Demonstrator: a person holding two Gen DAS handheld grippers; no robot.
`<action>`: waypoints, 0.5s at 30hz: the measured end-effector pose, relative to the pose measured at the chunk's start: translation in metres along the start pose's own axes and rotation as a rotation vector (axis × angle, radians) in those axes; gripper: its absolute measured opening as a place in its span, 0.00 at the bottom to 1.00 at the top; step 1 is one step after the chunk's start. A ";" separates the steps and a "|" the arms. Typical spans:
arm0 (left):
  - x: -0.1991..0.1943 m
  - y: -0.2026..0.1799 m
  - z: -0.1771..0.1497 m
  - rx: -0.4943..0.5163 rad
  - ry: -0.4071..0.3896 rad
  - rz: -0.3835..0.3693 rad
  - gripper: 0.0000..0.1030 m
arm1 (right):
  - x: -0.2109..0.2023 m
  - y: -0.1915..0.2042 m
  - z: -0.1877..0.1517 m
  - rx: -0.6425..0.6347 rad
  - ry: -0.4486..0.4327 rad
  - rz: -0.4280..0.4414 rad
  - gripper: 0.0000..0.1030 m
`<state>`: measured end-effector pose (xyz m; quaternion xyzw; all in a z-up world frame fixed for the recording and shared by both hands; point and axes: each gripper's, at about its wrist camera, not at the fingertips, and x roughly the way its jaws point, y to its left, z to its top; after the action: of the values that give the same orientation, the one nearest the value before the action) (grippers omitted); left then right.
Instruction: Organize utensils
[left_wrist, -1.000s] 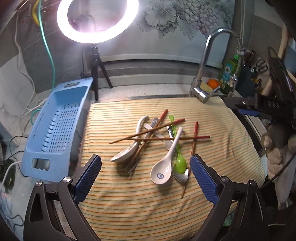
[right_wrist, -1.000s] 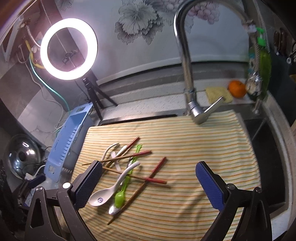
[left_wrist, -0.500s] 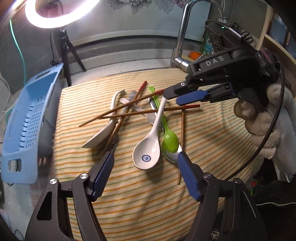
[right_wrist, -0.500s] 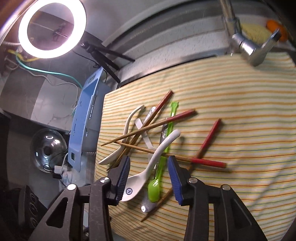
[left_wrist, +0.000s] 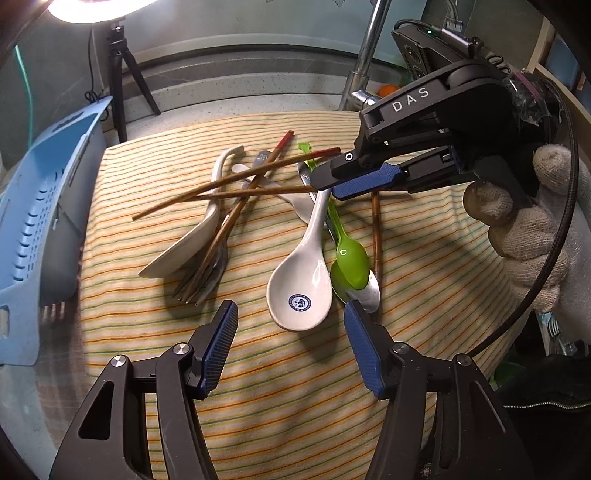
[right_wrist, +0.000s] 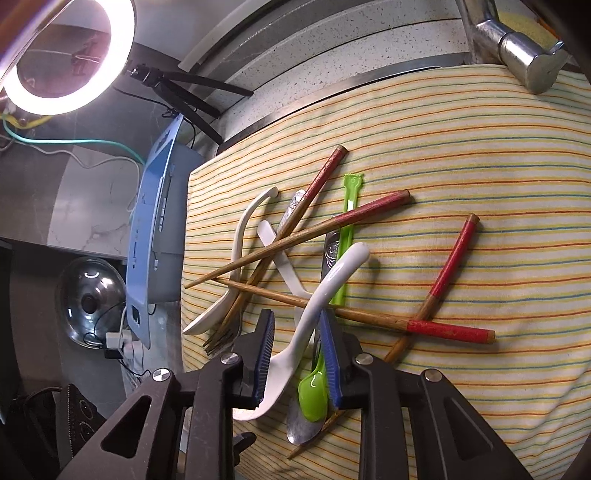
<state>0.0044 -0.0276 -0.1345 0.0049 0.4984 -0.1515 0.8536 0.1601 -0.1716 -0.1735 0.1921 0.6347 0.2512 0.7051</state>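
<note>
the step in hand looks like the first pick from the heap: the right tool (right_wrist: 295, 354) sits low over the pile with its fingers narrowed around the handle of the white spoon (left_wrist: 301, 282), a gap still showing on the left side, so it is closing in rather than pinching yet. the left tool (left_wrist: 290, 341) hangs spread above the near part of the cloth (left_wrist: 258, 406), holding nothing. the spoon lies in the middle of the cloth, its handle over a chopstick (right_wrist: 369, 317) and just beside the green spoon (right_wrist: 314, 391), which rests on a metal spoon (right_wrist: 299, 424). the next move calls for a firm squeeze on the white handle alone, then a straight lift so the crossed chopsticks are not dragged. the blue basket (left_wrist: 33, 229) stands off the cloth's left edge, the likely drop place. open room lies on the right and near cloth; the faucet (right_wrist: 524, 59) crowds the far edge.
</note>
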 end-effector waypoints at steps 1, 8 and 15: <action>0.002 0.001 0.000 -0.001 0.000 -0.004 0.57 | 0.001 0.000 0.001 0.003 0.000 -0.002 0.22; 0.010 0.005 -0.001 -0.005 0.009 -0.028 0.47 | 0.007 -0.002 0.002 0.013 0.011 -0.020 0.22; 0.019 0.007 -0.001 -0.008 0.022 -0.046 0.45 | 0.011 0.002 0.004 0.000 0.009 -0.038 0.21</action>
<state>0.0142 -0.0252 -0.1519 -0.0086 0.5083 -0.1691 0.8444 0.1650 -0.1627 -0.1804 0.1790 0.6414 0.2385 0.7069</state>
